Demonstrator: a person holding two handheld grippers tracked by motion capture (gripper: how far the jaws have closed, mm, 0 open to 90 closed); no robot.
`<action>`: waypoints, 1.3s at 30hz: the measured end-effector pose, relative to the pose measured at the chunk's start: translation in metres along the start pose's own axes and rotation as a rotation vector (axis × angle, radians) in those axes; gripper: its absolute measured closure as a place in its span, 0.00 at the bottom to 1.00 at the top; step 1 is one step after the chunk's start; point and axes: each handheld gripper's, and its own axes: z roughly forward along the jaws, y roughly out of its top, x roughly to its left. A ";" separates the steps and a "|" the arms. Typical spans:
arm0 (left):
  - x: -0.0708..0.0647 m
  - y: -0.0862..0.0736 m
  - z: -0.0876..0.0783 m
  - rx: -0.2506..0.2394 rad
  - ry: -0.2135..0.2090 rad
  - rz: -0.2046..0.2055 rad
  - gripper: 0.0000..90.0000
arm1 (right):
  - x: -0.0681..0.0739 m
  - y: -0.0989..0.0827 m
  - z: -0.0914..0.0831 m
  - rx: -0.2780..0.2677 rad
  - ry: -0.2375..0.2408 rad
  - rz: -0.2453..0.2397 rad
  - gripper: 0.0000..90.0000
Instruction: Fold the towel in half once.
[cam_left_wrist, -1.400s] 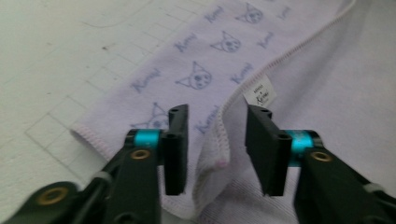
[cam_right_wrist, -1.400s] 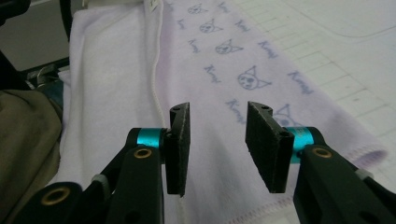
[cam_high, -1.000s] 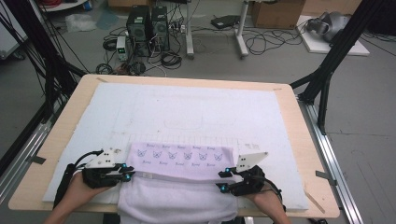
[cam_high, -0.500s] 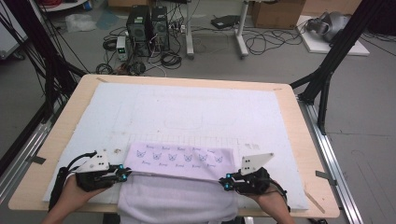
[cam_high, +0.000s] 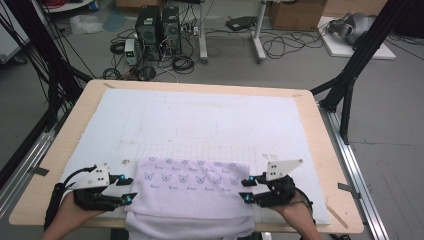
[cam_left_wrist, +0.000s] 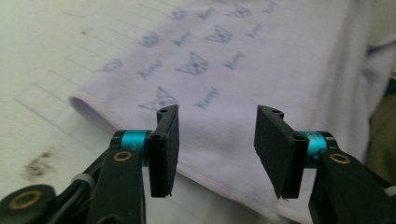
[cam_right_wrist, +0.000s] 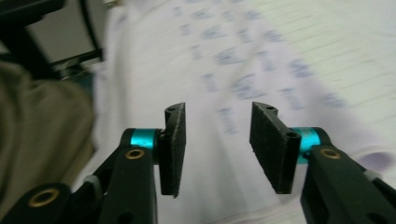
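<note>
A pale lilac towel (cam_high: 190, 192) printed with small cat faces lies folded at the table's near edge, and its lower part hangs over the front. My left gripper (cam_high: 129, 189) sits at the towel's left edge and my right gripper (cam_high: 245, 191) at its right edge. Both have just been opening, and nothing is pinched between their pads. In the left gripper view the open left gripper (cam_left_wrist: 217, 149) hovers over the towel's (cam_left_wrist: 224, 70) folded edge. In the right gripper view, which is blurred, the right gripper (cam_right_wrist: 217, 144) stands apart above the towel (cam_right_wrist: 219, 56).
A white mat (cam_high: 210, 120) covers most of the wooden table (cam_high: 330, 150). Black frame posts (cam_high: 350, 75) stand at both sides. Computers and cables (cam_high: 160, 30) lie on the floor beyond the far edge. Olive cloth of the person's clothing (cam_right_wrist: 42, 116) shows beside the towel.
Both grippers were closed at the towel's near side edges half a second ago. Their jaws now stand apart and the towel is released. The towel lies as before.
</note>
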 end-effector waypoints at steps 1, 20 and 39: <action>0.004 0.002 0.002 -0.005 0.015 -0.006 0.55 | 0.000 0.000 0.000 0.000 0.000 0.000 0.60; 0.078 0.021 0.066 0.108 0.130 -0.135 0.48 | -0.075 0.002 0.027 0.094 -0.199 0.085 0.47; 0.069 0.024 0.072 0.143 0.150 -0.046 0.93 | -0.075 -0.004 0.037 0.149 -0.083 0.061 0.94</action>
